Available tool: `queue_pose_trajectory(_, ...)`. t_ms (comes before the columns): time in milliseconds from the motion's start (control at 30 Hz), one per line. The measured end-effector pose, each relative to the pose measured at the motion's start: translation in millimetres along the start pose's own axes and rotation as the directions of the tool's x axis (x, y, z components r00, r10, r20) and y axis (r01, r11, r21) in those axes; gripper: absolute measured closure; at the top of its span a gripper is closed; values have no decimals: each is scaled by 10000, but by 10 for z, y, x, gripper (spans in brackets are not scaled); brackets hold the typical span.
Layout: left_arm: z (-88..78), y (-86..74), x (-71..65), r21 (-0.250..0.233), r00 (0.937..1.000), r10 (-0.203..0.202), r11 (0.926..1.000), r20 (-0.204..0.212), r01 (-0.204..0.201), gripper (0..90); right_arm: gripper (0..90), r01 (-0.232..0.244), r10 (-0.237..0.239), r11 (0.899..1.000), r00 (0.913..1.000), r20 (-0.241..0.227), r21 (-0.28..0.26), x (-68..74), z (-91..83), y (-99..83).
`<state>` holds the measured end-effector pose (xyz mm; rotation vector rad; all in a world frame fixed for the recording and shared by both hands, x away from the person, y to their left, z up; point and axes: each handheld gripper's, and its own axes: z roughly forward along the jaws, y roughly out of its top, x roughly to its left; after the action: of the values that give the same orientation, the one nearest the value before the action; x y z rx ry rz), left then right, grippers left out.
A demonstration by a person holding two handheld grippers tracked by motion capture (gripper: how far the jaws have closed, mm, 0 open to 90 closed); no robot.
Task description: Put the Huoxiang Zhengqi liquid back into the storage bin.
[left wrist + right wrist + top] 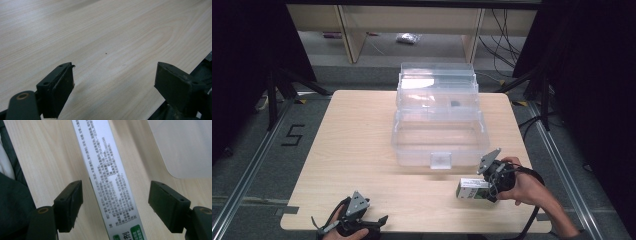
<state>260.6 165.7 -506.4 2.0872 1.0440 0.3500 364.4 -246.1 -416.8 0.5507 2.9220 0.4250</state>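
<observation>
A pale wooden surface (362,150) carries a clear plastic storage box (438,125), its lid up, at the middle. Near the front right edge lies a small white carton (472,189) printed with green marks and black text. The right gripper (115,200) sits over the carton, its fingers (70,205) apart on either side of it, not touching. The left gripper (115,85) rests near the front left edge, fingers (60,87) wide apart over bare wood.

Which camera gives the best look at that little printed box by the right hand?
The right gripper view: the printed box runs up between the open jaws, close enough to show its lines of print. The high view shows the box small, lying on the table. The left gripper view shows bare tabletop.
</observation>
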Motion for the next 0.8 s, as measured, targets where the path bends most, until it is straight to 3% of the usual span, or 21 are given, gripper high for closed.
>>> queue_pose_trajectory(233, 0, -4, -2, -2, 10000, -36, 10000, 14, 36, 150, 352, 486, -473, 9971, 9986, -228, 591, -37, 59, 43)
queue_pose_trajectory(333, 5, -3, 7, -68, 10000, 22, 10000, -77, -23, 150, 369, 410, -392, 9965, 9989, -254, 731, -30, 67, 51)
queue_pose_trajectory(400, 0, -5, 13, -61, 9999, 92, 9999, 81, -91, 150, 396, 338, -311, 9953, 9990, -311, 912, -19, 77, 58)
queue_pose_trajectory(500, 9, -7, -5, -46, 10000, -25, 10000, 45, 26, 150, 421, 732, -693, 9931, 9966, -452, 918, -30, 110, 72)
queue_pose_trajectory(567, 3, -4, -2, -12, 10000, 30, 10000, 48, -30, 150, 451, 638, -603, 9908, 9977, -322, 1194, -23, 118, 74)
queue_pose_trajectory(600, -1, -2, 0, 35, 10000, 10, 10000, 53, -11, 150, 464, 982, -951, 9880, 9950, -316, 1195, -43, 127, 78)
queue_pose_trajectory(733, 8, -5, 5, 19, 10000, -58, 10000, -31, 58, 150, 531, 1225, -1167, 9814, 9920, -474, 1480, -44, 134, 92)
queue_pose_trajectory(767, 11, -5, 3, 25, 10000, -59, 10000, -39, 59, 150, 573, 1648, -1578, 9755, 9858, -582, 1458, -53, 142, 113)
queue_pose_trajectory(800, 12, -5, 3, 25, 10000, -52, 10000, -30, 52, 150, 573, 1648, -1578, 9755, 9858, -582, 1458, -53, 142, 113)
